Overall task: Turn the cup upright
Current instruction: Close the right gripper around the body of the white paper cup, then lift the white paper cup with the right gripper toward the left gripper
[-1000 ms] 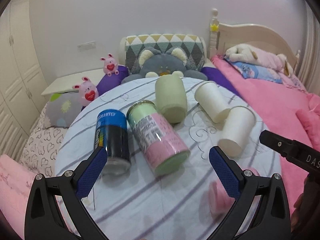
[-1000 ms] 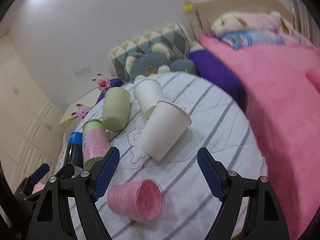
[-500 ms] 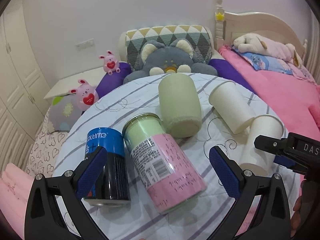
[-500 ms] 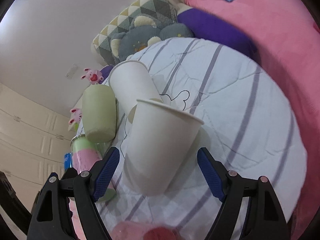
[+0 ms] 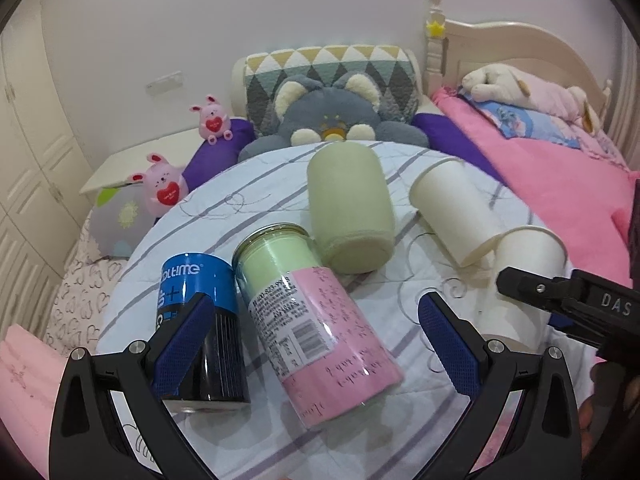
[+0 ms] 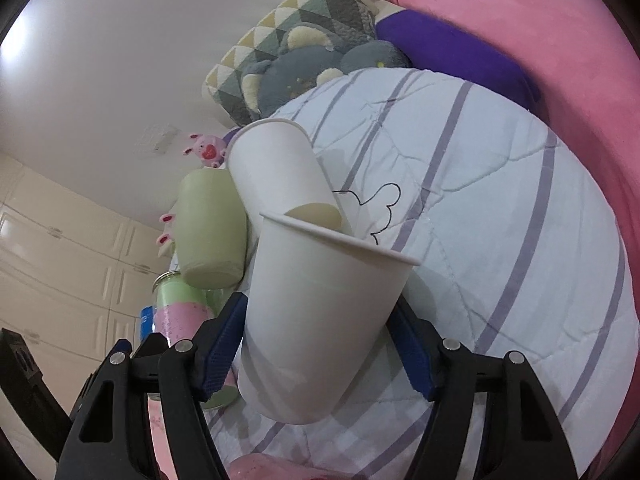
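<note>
Blue pads of the right gripper [image 6: 316,344] press both sides of a white paper cup [image 6: 320,320], tilted over the striped quilt [image 6: 500,200]. Left gripper [image 5: 312,344] hangs wide open and empty above a pink-labelled jar [image 5: 320,328] lying beside a blue can [image 5: 200,320].

A: Where is there room to pass?
B: The striped quilted tabletop [image 6: 500,184] lies bare right of the white paper cup [image 6: 320,320].
A: And left?
B: Crowded: second white paper cup [image 6: 276,176], pale green felt cylinder [image 6: 210,228], pink-labelled glass jar [image 5: 312,320], blue-black can [image 5: 200,320].
</note>
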`<action>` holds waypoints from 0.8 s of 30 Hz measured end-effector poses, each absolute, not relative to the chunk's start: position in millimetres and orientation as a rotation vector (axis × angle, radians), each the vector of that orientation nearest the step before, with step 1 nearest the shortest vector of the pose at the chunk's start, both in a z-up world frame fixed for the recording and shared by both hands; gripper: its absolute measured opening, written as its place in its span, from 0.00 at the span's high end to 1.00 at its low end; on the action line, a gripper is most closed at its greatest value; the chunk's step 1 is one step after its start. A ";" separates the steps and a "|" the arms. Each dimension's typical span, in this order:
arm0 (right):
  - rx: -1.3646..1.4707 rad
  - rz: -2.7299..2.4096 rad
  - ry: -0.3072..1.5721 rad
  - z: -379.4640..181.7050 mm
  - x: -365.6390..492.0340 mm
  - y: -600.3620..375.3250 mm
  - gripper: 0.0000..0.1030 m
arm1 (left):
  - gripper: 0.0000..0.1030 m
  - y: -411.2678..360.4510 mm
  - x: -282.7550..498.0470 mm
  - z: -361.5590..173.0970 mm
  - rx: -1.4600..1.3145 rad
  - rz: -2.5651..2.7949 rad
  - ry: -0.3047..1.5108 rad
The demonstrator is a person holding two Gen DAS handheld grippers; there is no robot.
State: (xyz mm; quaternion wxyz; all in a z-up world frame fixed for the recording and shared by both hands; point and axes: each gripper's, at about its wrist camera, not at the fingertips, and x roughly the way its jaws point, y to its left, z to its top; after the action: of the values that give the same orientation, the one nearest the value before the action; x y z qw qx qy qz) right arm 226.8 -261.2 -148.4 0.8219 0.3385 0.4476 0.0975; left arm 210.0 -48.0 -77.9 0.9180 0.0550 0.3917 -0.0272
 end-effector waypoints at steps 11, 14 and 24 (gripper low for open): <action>0.632 0.231 0.870 -102.9 195.1 -244.8 0.31 | 0.00 -31.3 150.9 -50.7 0.113 -0.087 0.750; 0.586 0.255 0.846 -86.1 180.0 -229.4 0.31 | 0.00 -13.0 128.3 -43.3 0.081 -0.104 0.740; 0.430 0.432 0.922 -78.0 140.4 -139.4 0.30 | 0.00 62.8 67.5 -47.2 -0.015 -0.066 0.782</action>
State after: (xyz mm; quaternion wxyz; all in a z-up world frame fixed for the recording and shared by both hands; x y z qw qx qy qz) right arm 140.4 -139.4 -78.0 0.8511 0.2040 0.4381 0.2053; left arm 67.5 62.8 -47.2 0.9239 -0.0072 0.3812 -0.0320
